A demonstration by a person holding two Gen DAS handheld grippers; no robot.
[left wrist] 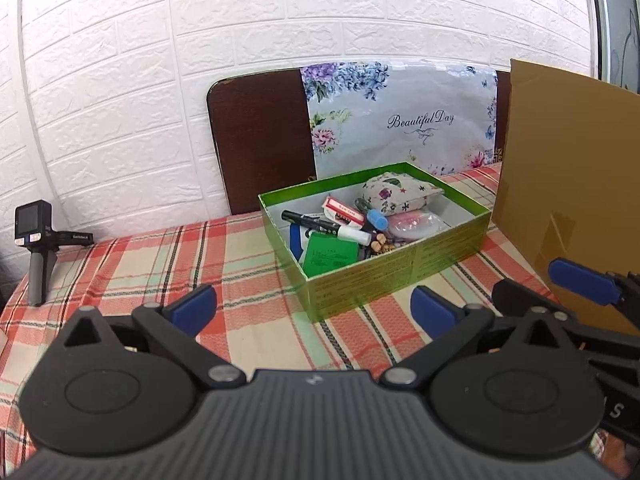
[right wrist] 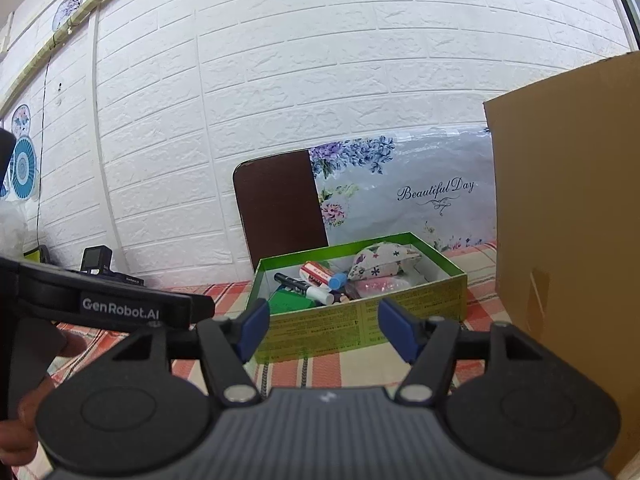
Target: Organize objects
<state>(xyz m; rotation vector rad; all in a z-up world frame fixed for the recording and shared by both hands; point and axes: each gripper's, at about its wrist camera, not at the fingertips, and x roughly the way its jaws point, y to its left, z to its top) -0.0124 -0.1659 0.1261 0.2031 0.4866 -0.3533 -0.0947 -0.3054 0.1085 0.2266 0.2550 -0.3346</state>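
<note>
Floral board [left wrist: 404, 120] reads "Beautiful Day"; one green cardboard box [left wrist: 400, 276]; left claw [left wrist: 314, 312] and right claw [right wrist: 320, 330] both gape, empty

The box [left wrist: 400, 276] sits on the table [left wrist: 160, 264] (cardboard [left wrist: 560, 184] right).

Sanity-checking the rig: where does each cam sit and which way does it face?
Left wrist: on the left tool, low over the plaid tablecloth, facing the green box and white brick wall; own open fingers show, plus the right tool at right.
Right wrist: on the right tool, facing the same box, cardboard box at right; own open fingers show, the left tool's body and the person's hand at left.
Shared: green box, floral bag, cardboard box, wall.
</note>
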